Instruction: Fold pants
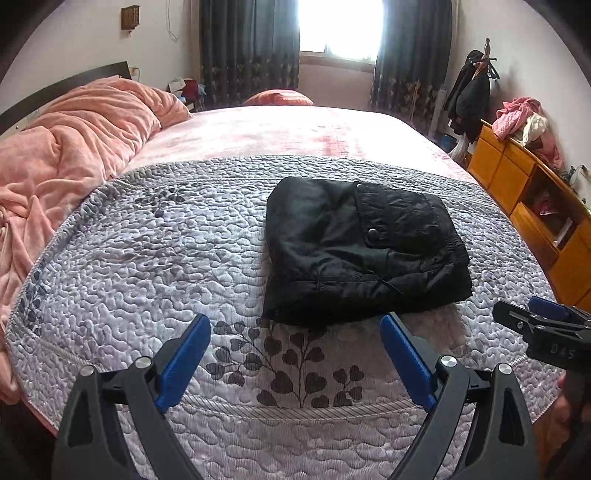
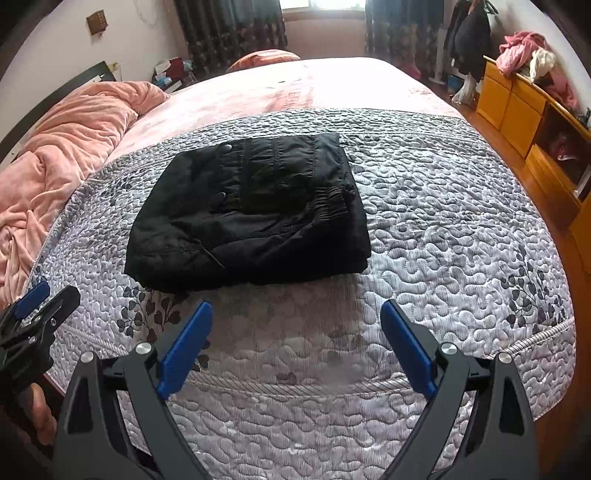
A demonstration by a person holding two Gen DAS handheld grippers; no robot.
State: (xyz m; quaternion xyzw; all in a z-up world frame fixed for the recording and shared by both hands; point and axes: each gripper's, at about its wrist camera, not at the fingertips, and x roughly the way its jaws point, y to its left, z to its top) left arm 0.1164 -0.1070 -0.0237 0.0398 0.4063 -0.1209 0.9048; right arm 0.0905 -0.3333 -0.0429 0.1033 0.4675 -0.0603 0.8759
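Note:
The black pants (image 1: 364,247) lie folded into a compact square on the grey quilted bedspread (image 1: 147,258); a buttoned pocket faces up. They also show in the right wrist view (image 2: 251,210). My left gripper (image 1: 295,325) is open and empty, held above the quilt just short of the pants' near edge. My right gripper (image 2: 297,314) is open and empty, a little back from the pants' near edge. The right gripper's tip shows at the right edge of the left wrist view (image 1: 543,321), and the left gripper's tip shows at the left edge of the right wrist view (image 2: 37,306).
A rumpled pink blanket (image 1: 66,147) lies on the left of the bed. A wooden dresser (image 1: 535,192) with clothes on top stands to the right. Dark curtains and a bright window (image 1: 340,26) are at the back, beside a coat stand (image 1: 472,92).

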